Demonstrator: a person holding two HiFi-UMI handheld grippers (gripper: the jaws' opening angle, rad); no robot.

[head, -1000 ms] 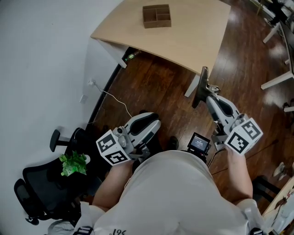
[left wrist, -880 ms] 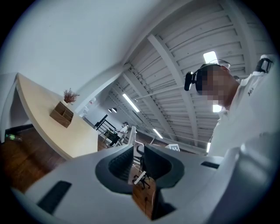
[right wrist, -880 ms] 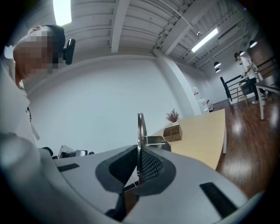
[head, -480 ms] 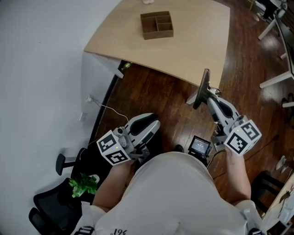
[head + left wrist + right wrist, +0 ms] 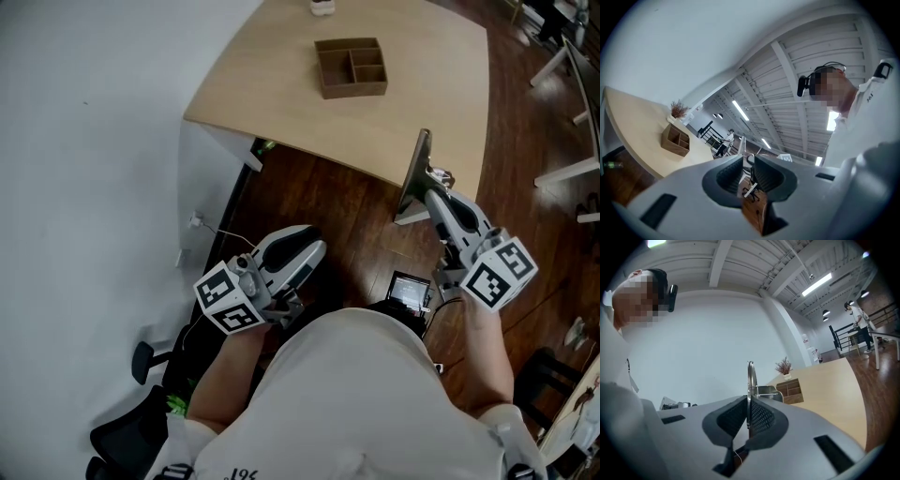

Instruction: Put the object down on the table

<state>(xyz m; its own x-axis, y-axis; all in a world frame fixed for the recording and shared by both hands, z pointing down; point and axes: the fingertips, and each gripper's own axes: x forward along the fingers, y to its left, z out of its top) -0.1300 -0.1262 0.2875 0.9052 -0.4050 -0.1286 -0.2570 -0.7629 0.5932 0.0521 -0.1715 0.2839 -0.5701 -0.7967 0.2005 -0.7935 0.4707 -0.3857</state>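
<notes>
My right hand-held gripper (image 5: 427, 186) clamps a thin flat board (image 5: 413, 161) edge-up, near the desk (image 5: 281, 84) edge. A wooden tray (image 5: 352, 67) sits on the desk beyond. My left hand-held gripper (image 5: 312, 247) is narrowly parted and empty.

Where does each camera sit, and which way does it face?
Head view: on the head, steeply down at the table; torso, left gripper, right gripper show.
Left gripper view: on that gripper, tilted up past empty, parted fingers; chest shows.
Right gripper view: on that gripper, along fingers shut on a metal piece; shirt shows.
All share the wooden box.
</notes>
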